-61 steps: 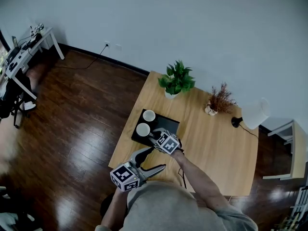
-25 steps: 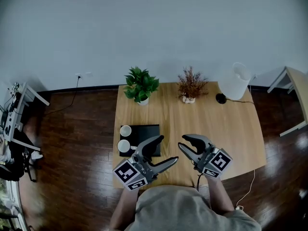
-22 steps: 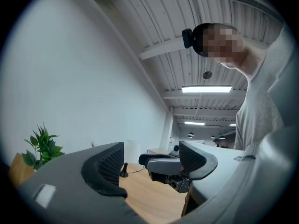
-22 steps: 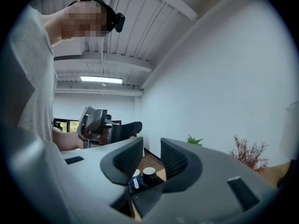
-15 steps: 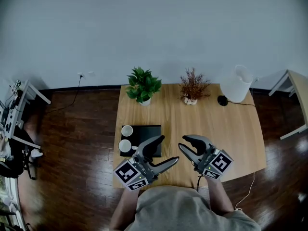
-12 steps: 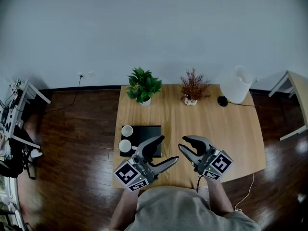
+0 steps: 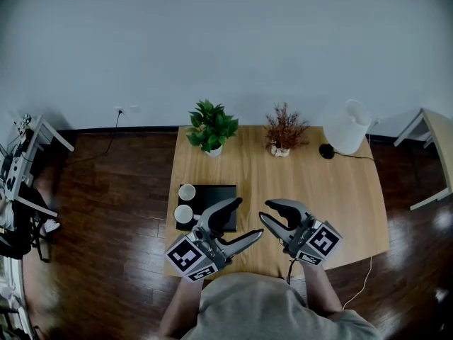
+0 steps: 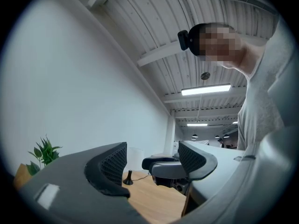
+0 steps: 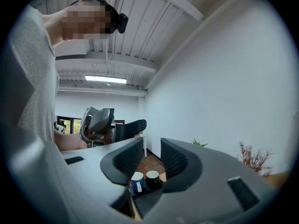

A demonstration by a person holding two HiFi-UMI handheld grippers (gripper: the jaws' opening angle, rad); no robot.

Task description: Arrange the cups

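Note:
Two white cups [image 7: 187, 192] [image 7: 183, 214] stand side by side on the left end of a black tray [image 7: 219, 193], on the left part of the wooden table [image 7: 318, 183]. My left gripper [image 7: 243, 223] hovers over the table's near edge, just right of the tray, open and empty. My right gripper [image 7: 263, 212] faces it from the right, its jaws only a narrow gap apart with nothing between them. In the right gripper view [image 9: 151, 158] both cups [image 9: 137, 181] [image 9: 152, 177] show through that gap, far off. The left gripper view [image 8: 152, 158] shows wide jaws and the right gripper [image 8: 170, 164] beyond.
At the table's back edge stand a green potted plant [image 7: 211, 126], a dried plant in a small pot [image 7: 283, 129] and a white lamp [image 7: 349, 126] with its cable. A desk [image 7: 21, 154] stands far left, another table [image 7: 435, 137] at the right. Dark wood floor surrounds the table.
Since the earliest frame my right gripper has drawn back from the tray to the table's near edge, and the head view has swung round. Over the last second both grippers hardly moved.

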